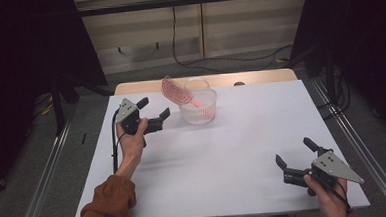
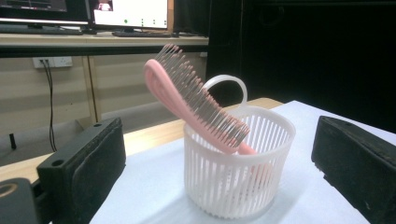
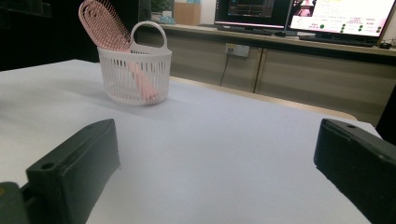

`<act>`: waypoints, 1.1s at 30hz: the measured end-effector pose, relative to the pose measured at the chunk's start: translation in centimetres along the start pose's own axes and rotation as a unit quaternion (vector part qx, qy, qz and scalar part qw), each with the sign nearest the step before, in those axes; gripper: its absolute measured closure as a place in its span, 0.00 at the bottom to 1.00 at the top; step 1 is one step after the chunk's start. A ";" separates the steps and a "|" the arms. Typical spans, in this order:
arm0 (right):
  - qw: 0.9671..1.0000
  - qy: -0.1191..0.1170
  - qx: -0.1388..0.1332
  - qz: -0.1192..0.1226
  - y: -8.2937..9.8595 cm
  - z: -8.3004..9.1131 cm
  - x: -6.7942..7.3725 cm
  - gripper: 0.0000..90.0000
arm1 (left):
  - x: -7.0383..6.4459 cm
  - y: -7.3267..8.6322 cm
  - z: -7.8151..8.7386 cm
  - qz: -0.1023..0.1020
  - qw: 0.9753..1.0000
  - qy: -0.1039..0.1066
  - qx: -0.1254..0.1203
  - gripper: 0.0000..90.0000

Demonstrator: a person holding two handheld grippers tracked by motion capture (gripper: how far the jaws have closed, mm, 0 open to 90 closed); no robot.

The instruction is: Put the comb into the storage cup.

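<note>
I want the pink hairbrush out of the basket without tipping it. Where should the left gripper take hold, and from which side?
Probably the hairbrush head, which juts above the basket rim, tilted toward the open left gripper. Come in from above, jaws across the head's narrow edges, bristles clear, then lift along the tilt; the handle sits deep inside.

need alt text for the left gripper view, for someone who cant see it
A pink hairbrush stands handle-down, tilted, in a white slatted basket on a white table. The left tongs are open, one black jaw on each side of the basket, not touching it.
</note>
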State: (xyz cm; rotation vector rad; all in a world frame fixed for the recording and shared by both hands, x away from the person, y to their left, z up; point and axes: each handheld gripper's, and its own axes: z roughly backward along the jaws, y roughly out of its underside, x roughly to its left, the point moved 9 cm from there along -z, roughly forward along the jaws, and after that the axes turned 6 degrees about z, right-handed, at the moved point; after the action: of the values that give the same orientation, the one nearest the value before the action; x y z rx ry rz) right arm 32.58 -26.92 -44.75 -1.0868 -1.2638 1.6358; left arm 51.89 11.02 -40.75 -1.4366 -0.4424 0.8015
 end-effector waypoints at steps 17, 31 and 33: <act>1.000 0.004 -0.005 -0.001 -0.3 -0.2 -0.1 0.00 | -0.6 0.7 3.4 0.003 1.000 -0.006 0.005 0.02; 1.000 0.005 -0.006 -0.003 -0.3 -0.4 -0.1 0.00 | -0.4 1.7 6.4 0.006 1.000 -0.028 -0.002 0.02; 1.000 0.005 -0.006 -0.003 -0.3 -0.4 -0.1 0.00 | -0.6 2.0 6.7 0.007 1.000 -0.029 0.000 0.02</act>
State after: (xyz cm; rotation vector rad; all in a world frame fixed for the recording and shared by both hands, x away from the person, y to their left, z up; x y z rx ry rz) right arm 33.02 -26.83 -44.50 -1.0967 -1.2713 1.6185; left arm 46.34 15.15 -41.80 -1.4206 -0.4765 0.8551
